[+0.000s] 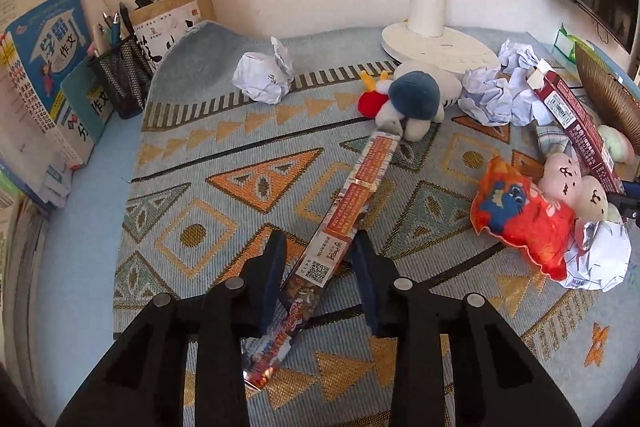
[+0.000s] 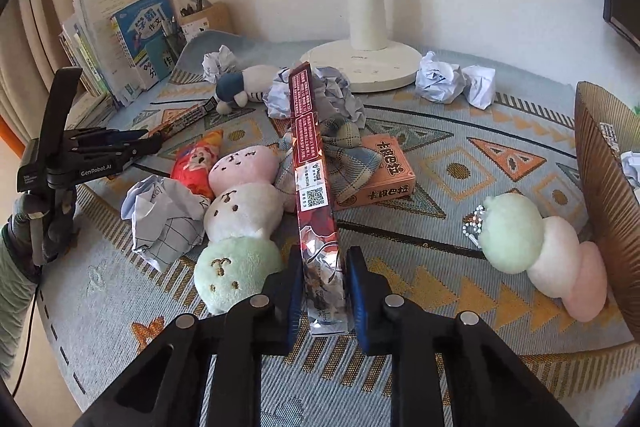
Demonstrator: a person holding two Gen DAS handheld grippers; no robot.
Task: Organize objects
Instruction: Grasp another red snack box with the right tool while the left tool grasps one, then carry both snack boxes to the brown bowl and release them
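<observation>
Between the left gripper's (image 1: 318, 259) fingers lies the near end of a long orange box (image 1: 352, 195), tilted on its edge; the left pad touches it, while a narrow gap shows at the right pad, so a firm grip cannot be confirmed from this view. The box runs forward and rightward from that gripper across the patterned mat (image 1: 200, 167), its far end touching a blue-and-white plush (image 1: 416, 95). Ahead left of the left gripper stand a mesh pen cup (image 1: 120, 75) and upright books (image 1: 44, 67); straight ahead, well apart, sits a paper ball (image 1: 262, 73); ahead right stands a white lamp base (image 1: 440, 47). To its right lie a red plush pouch (image 1: 524, 219) and more crumpled paper (image 1: 496, 91). The right gripper (image 2: 323, 291) is closed on the near end of a dark red box (image 2: 310, 147), both pads pressing its foil-coloured sides; the box stands on edge and extends straight ahead, its far end raised over crumpled paper. Just left of this gripper lies a three-ball plush (image 2: 240, 211) in pink, white and green; a similar plush (image 2: 540, 255) lies to the right, beside a brown ribbed basket (image 2: 608, 187). Ahead right, near the red box, rests a small orange carton (image 2: 384, 171). Far left, a gloved hand (image 2: 36, 223) holds the left gripper.
</observation>
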